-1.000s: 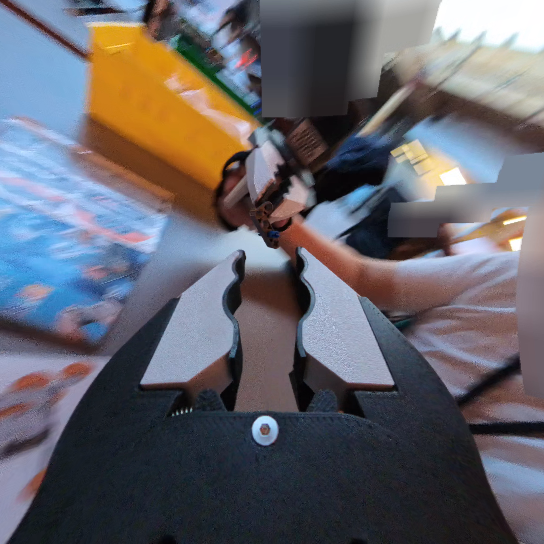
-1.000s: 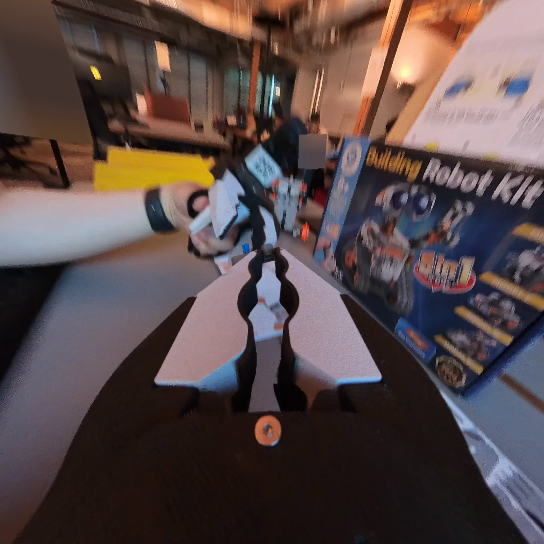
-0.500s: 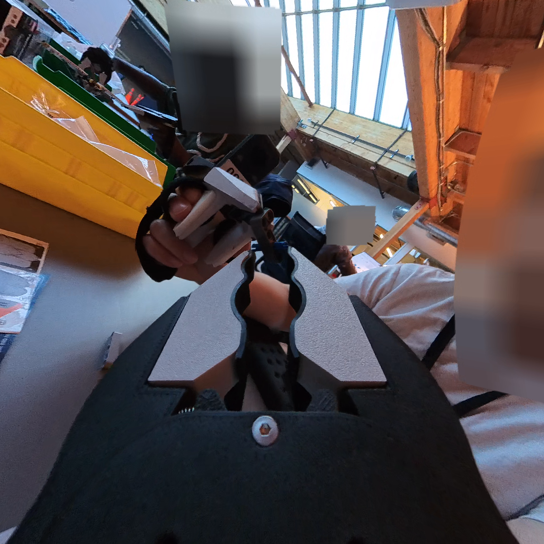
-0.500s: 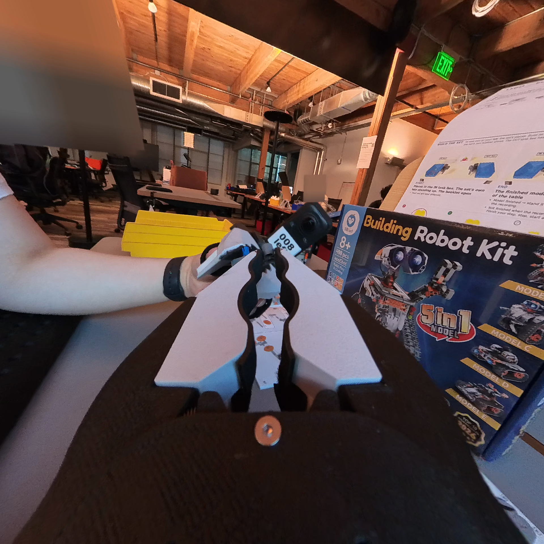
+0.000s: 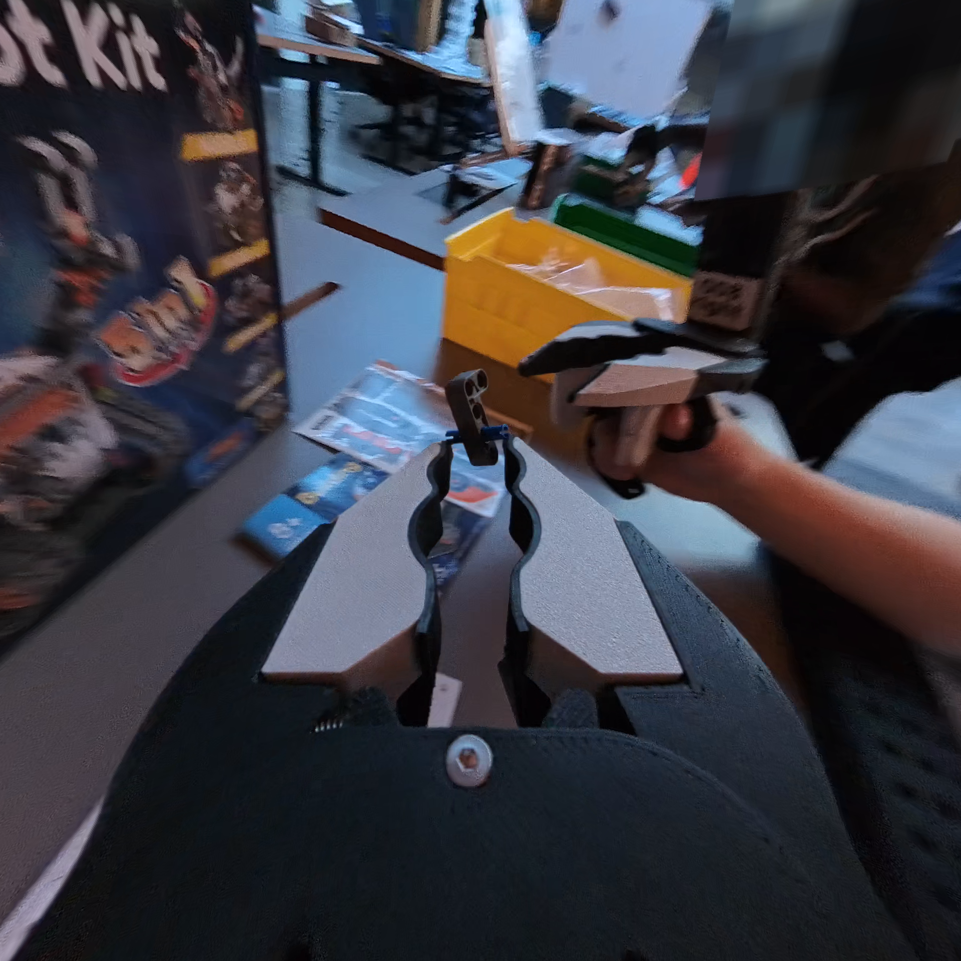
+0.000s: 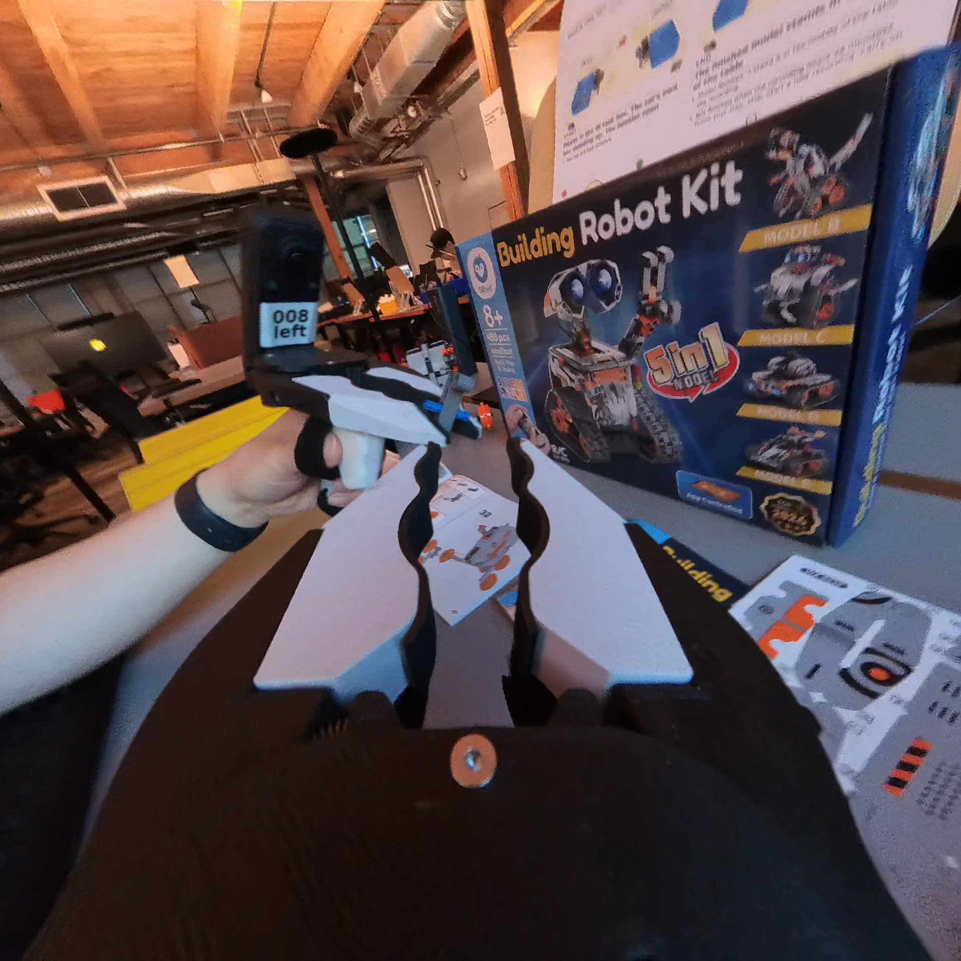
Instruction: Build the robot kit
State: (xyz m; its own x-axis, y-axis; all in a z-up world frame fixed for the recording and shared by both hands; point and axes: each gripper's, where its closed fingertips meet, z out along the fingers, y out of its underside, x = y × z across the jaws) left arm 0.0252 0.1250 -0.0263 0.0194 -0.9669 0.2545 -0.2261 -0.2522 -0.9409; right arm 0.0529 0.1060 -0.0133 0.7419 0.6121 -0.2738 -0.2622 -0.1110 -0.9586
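Note:
My left gripper (image 5: 476, 448) is shut on a small dark grey beam with a blue pin (image 5: 472, 416), which stands up from between the fingertips above the table. It also shows in the right wrist view (image 6: 457, 411), left of centre, with the beam (image 6: 450, 400) at its tips. My right gripper (image 6: 473, 450) is open and empty, just right of the left gripper's tips. In the left wrist view it (image 5: 535, 366) sits in a hand, to the right of the beam and apart from it.
A large dark blue kit box (image 6: 676, 364) stands upright at the table's far side. An open instruction booklet (image 6: 468, 541) and printed sheets (image 6: 858, 676) lie flat on the grey table. A yellow bin (image 5: 520, 301) and a green bin (image 5: 624, 229) stand behind. The grippers' ends are close to 4 cm from one another.
The right gripper was shut at the beam beside the left gripper; now it has opened and drawn back. The left gripper now holds the beam. Both views have swung.

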